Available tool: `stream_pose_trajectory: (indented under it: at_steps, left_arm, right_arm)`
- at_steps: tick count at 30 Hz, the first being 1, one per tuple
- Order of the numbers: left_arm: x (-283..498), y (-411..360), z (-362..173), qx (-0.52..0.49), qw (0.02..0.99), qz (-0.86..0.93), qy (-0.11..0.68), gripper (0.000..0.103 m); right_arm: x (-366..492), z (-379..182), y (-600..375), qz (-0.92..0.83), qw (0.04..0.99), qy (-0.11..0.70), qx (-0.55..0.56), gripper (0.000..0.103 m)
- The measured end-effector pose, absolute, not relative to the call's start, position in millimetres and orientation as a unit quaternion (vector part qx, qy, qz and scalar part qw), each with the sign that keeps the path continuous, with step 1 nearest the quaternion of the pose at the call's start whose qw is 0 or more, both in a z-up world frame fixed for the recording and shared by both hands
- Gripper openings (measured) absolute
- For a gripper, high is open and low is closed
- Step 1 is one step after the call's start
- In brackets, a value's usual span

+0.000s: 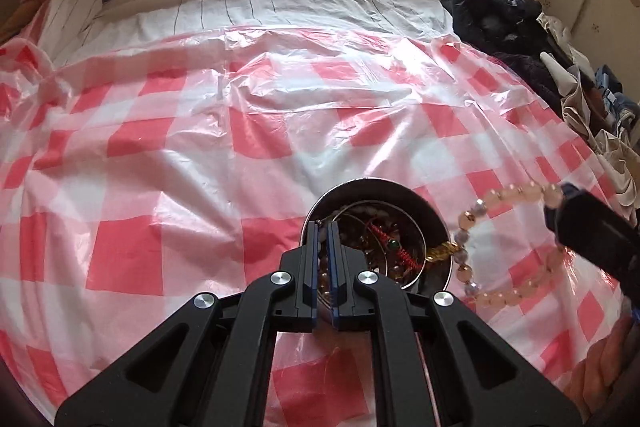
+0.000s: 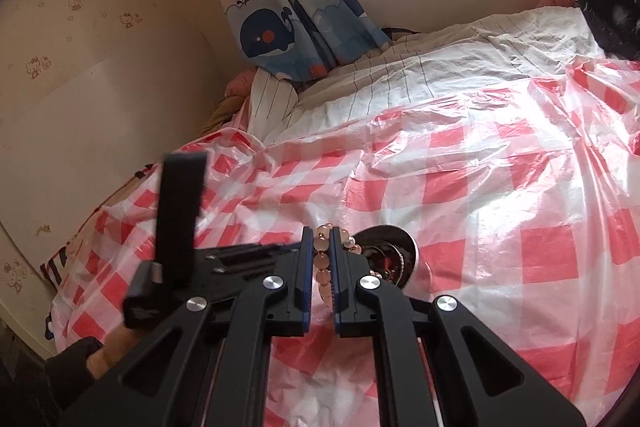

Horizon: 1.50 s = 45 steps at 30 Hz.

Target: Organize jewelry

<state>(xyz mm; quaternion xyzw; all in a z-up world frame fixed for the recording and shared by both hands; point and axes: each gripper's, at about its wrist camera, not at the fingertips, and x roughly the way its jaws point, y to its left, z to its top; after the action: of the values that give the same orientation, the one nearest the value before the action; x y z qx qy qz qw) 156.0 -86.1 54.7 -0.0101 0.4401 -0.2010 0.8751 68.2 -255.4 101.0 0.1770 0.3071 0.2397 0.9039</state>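
Observation:
A round metal bowl [image 1: 376, 181] sits on the red and white checked plastic sheet [image 1: 168, 163]. It holds mixed jewelry: a thin bangle, red and green pieces, gold links. My left gripper [image 1: 323, 225] is shut on the bowl's near left rim. A pink bead bracelet [image 1: 464, 221] hangs as a loop just right of the bowl, over its right edge. My right gripper [image 1: 558, 205] is shut on that bracelet. In the right wrist view the beads [image 2: 321, 261] sit between the right gripper [image 2: 322, 231] fingers, with the bowl [image 2: 414, 251] just behind. The left gripper's black body [image 2: 176, 219] reaches in from the left.
The sheet covers a bed with striped white bedding [image 1: 248, 7] at the far end. A heap of dark clothes [image 1: 504, 27] lies along the bed's right side. A whale-print curtain [image 2: 288, 27] hangs by the wall under the window. A hand [image 2: 108, 351] shows at lower left.

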Motion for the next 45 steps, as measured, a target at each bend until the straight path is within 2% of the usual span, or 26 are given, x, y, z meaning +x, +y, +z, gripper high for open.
stream_pose_trajectory:
  at_steps: [3, 5, 8, 10, 12, 13, 14, 17, 18, 20, 21, 22, 23, 25, 29, 45]
  left_arm:
    - [140, -71, 62, -0.003, 0.885, -0.19, 0.426, 0.006]
    - [130, -60, 62, 0.003, 0.887, -0.181, 0.424, 0.009]
    - [110, -43, 62, 0.006, 0.89, -0.168, 0.424, 0.018]
    - [90, -34, 59, 0.013, 0.893, -0.156, 0.422, 0.036]
    - [68, -28, 55, 0.015, 0.894, -0.149, 0.423, 0.045]
    - [59, -25, 52, 0.019, 0.894, -0.144, 0.425, 0.052]
    - [49, -24, 49, 0.024, 0.893, -0.138, 0.427, 0.056]
    - [25, -20, 40, 0.044, 0.893, -0.116, 0.432, 0.065]
    - [18, -18, 36, 0.048, 0.893, -0.107, 0.434, 0.073]
    - [6, -15, 31, 0.055, 0.895, -0.09, 0.433, 0.081]
    - [1, -13, 27, 0.056, 0.896, -0.084, 0.433, 0.085]
    - [-3, -11, 22, 0.055, 0.895, -0.078, 0.436, 0.089]
    - [-5, -10, 17, 0.055, 0.894, -0.074, 0.438, 0.09]
    - [-8, -8, 5, 0.059, 0.894, -0.07, 0.439, 0.092]
    - [-7, -12, 2, 0.073, 0.897, -0.059, 0.432, 0.095]
    - [-13, -9, 1, 0.06, 0.901, -0.056, 0.425, 0.095]
  right_arm:
    - [91, 90, -253, 0.254, 0.889, 0.326, 0.2, 0.009]
    - [107, 72, -247, 0.209, 0.89, 0.369, 0.167, 0.009]
    - [109, 53, -250, 0.151, 0.893, 0.398, 0.147, 0.01]
    - [97, 56, -258, 0.143, 0.899, 0.385, 0.15, 0.026]
    - [80, 59, -264, 0.131, 0.906, 0.374, 0.147, 0.037]
    - [70, 57, -266, 0.126, 0.906, 0.376, 0.146, 0.038]
    - [59, 52, -265, 0.12, 0.906, 0.382, 0.138, 0.038]
    - [33, 36, -260, 0.092, 0.9, 0.411, 0.112, 0.048]
    - [24, 31, -259, 0.082, 0.899, 0.418, 0.104, 0.052]
    - [7, 20, -258, 0.06, 0.893, 0.435, 0.095, 0.063]
    - [2, 15, -258, 0.054, 0.89, 0.442, 0.095, 0.074]
    - [-4, 10, -256, 0.051, 0.887, 0.45, 0.092, 0.078]
    - [-9, 7, -252, 0.047, 0.887, 0.452, 0.083, 0.08]
    - [-15, 1, -239, 0.043, 0.887, 0.456, 0.051, 0.096]
    - [-17, -7, -219, 0.013, 0.892, 0.452, -0.011, 0.096]
    - [-34, -6, -220, -0.008, 0.904, 0.427, 0.003, 0.096]
